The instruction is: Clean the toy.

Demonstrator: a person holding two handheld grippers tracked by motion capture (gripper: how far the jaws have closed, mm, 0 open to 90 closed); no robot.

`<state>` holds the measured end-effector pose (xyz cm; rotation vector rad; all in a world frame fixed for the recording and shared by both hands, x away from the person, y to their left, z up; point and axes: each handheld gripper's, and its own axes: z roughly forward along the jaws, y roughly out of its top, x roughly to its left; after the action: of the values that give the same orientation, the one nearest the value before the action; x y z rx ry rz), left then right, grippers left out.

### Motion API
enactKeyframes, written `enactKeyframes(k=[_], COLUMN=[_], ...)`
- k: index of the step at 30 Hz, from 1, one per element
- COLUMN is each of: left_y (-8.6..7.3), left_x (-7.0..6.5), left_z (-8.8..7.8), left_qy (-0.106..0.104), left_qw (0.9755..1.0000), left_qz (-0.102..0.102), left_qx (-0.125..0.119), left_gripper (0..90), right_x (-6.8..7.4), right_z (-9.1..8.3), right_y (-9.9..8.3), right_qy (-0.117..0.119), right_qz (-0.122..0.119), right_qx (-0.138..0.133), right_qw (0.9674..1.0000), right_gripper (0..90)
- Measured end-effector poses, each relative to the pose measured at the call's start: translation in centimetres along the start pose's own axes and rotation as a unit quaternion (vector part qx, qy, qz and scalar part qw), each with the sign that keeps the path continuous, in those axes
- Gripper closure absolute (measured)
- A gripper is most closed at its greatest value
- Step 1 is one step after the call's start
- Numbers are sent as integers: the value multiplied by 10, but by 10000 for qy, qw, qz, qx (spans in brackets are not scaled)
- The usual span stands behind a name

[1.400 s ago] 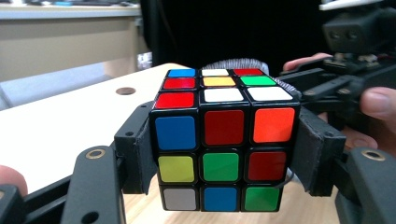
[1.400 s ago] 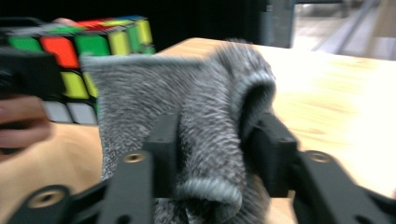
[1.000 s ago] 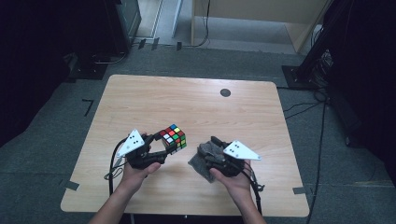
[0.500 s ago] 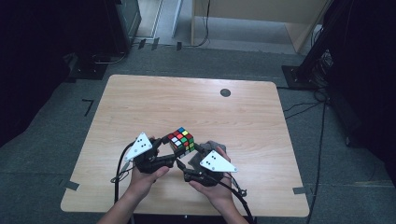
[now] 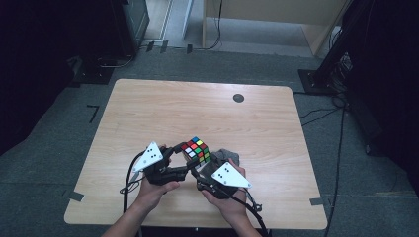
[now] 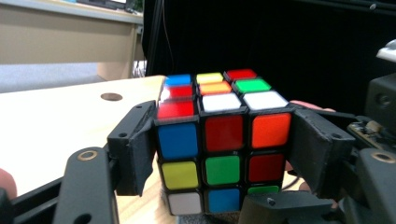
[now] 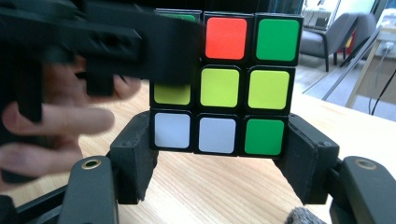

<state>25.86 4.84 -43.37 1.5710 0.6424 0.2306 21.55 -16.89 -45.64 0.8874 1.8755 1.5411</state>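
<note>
Grey cloth [image 5: 228, 157] just behind cube [image 5: 195, 149]

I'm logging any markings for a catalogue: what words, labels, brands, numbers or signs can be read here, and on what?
None: no readable text anywhere.
The puzzle cube bears plain coloured stickers, no logo.
The grey plates on the grippers carry dots, not letters.
The wooden table is unmarked.

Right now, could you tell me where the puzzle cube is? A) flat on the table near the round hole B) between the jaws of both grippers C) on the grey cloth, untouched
B: the puzzle cube sits between the jaws of the left gripper and right gripper.
</note>
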Motion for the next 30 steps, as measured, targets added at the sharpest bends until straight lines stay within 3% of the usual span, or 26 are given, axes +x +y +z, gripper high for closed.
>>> enactKeyframes(k=[3,7,10,12,15,18,23,26,30], left_y=[3,4,2,-2,-8,-14,-20,-21,-23], left_x=[8,18,25,26,22,14,6,5,3], left_z=[-8,-15,-14,-10,-4,2,7,7,6], left_qy=[-33,93,135,331,507,441,361,382,388], left_qw=[9996,9984,9990,9985,9941,9869,9802,9782,9710], left_qz=[-24,156,196,420,931,1464,1819,1934,2265], left_qx=[-267,-541,-390,-145,250,519,692,657,665], left_gripper=[293,286,300,299,283,251,194,188,183], right_x=[-8,-27,-41,-49,-58,-62,-59,-55,-48], right_z=[-1,-4,-9,-13,-17,-19,-18,-17,-15], right_y=[0,-1,1,4,10,15,20,21,23], right_qy=[-86,-168,-222,-207,-12,201,516,681,833], right_qz=[97,379,551,694,935,1058,1323,1396,1442], right_qx=[141,270,338,360,421,534,727,814,917], right_qw=[9998,9988,9977,9967,9947,9928,9872,9845,9818], right_gripper=[348,349,350,349,349,349,349,349,349])
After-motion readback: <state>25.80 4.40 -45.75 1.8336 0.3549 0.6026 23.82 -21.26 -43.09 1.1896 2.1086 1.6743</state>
